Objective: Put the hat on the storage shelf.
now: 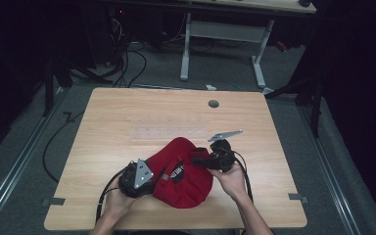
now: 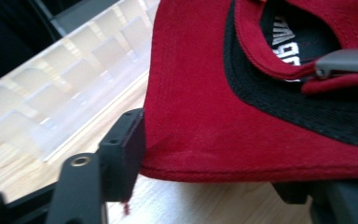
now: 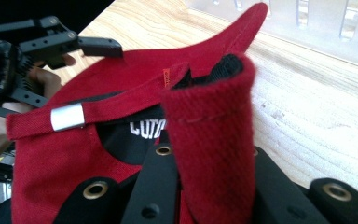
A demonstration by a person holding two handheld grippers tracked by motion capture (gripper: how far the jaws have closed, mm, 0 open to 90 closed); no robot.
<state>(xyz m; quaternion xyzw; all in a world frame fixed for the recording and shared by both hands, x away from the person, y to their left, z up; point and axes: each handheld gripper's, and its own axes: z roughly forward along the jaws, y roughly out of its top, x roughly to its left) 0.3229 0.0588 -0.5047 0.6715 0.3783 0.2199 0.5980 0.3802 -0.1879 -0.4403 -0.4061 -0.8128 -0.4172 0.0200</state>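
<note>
A red fabric baseball cap with black inner lining (image 1: 183, 176) is lying upside down on the light wooden bench (image 1: 127, 117), near the front edge, between the two hand-held grippers. The left gripper (image 1: 152, 177) is sitting at the cap's left side; in the left gripper view its jaws are clamping on the cap's red edge (image 2: 191, 140), one black jaw pressing against the fabric, the other mostly hidden under the cloth. The right gripper (image 1: 201, 159) is reaching in from the cap's right side; in the right gripper view its jaws are closing on a folded red strap end (image 3: 212, 140) standing up between them. A silver metal buckle (image 3: 67, 116) is sitting on the strap across the back opening. A clear plastic compartment tray (image 2: 60, 88) is lying flat on the bench just beyond the cap. The person's hands are gripping both tools from the bottom of the high view.
</note>
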